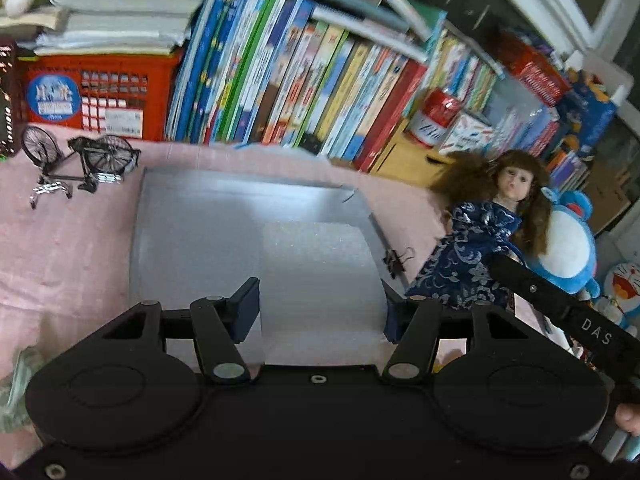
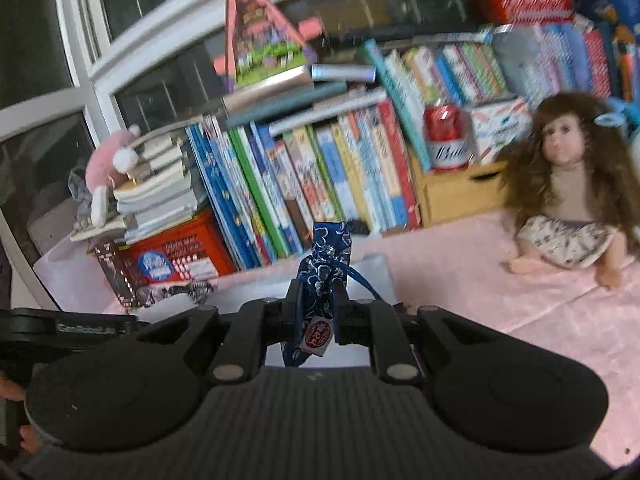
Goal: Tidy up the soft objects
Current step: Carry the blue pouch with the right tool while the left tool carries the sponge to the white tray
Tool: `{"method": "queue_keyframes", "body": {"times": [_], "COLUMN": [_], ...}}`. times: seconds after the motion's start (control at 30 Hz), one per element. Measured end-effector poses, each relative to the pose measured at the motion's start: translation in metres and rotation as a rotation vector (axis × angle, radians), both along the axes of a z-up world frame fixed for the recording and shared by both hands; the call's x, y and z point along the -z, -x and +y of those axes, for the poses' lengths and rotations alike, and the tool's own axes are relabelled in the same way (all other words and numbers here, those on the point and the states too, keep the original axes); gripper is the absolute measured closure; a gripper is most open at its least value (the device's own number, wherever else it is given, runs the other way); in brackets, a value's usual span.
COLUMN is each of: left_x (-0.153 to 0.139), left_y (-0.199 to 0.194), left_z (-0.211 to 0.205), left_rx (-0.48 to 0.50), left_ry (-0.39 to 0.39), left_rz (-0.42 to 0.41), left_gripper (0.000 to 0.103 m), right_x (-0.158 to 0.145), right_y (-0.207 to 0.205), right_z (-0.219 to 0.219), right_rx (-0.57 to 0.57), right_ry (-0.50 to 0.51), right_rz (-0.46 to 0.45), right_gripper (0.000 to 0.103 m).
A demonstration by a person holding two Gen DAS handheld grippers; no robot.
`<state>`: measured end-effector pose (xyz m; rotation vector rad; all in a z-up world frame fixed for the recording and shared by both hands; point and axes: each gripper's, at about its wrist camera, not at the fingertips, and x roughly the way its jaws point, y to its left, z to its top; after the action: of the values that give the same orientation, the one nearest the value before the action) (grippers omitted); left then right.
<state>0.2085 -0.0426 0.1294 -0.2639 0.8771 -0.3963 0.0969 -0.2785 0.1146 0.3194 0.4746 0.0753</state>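
Note:
My right gripper (image 2: pixel 318 288) is shut on a bunched dark-blue patterned doll dress (image 2: pixel 330 248) with a small red tag. A brown-haired doll (image 2: pixel 568 192) in a white skirt sits apart on the pink cloth at the right. In the left wrist view the blue dress (image 1: pixel 472 256) hangs in front of that doll (image 1: pixel 516 180), and one of the right gripper's black fingers (image 1: pixel 532 288) reaches its edge. My left gripper (image 1: pixel 320 292) is open over a shallow grey box (image 1: pixel 240 208), with nothing between its blue pads.
A row of books (image 1: pixel 300 80) and a red crate (image 1: pixel 100 92) line the back. A model bicycle (image 1: pixel 80 160) stands left of the box, and a binder clip (image 1: pixel 396 260) lies to its right. A red can (image 1: pixel 436 112) and a blue plush (image 1: pixel 568 240) are near the doll.

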Motion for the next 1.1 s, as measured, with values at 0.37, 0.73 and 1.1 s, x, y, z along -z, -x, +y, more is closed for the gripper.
{"method": "queue_keyframes", "body": {"times": [0.37,0.73,1.1], "left_x": [0.052,0.08,0.092], "left_y": [-0.083,-0.113,-0.119], "left_z": [-0.018,-0.042,-0.052], "left_rx": [0.042,0.03,0.02], "left_ry": [0.036,-0.066,-0.104], "left_rz": [0.228,0.293,0.318], "left_gripper": [0.045,0.045,0.043], "right_x": [0.039,0.07,0.085], "right_y": [-0.093,-0.125,-0.134], "right_z": [0.017,0.021,0.023], "right_rx": [-0.162,-0.262,-0.22], "right_ry": [0.054,0.103,0.134], "right_rz": [0.254,0.337,0.421], "right_gripper": [0.085,0.086,0.086]}}
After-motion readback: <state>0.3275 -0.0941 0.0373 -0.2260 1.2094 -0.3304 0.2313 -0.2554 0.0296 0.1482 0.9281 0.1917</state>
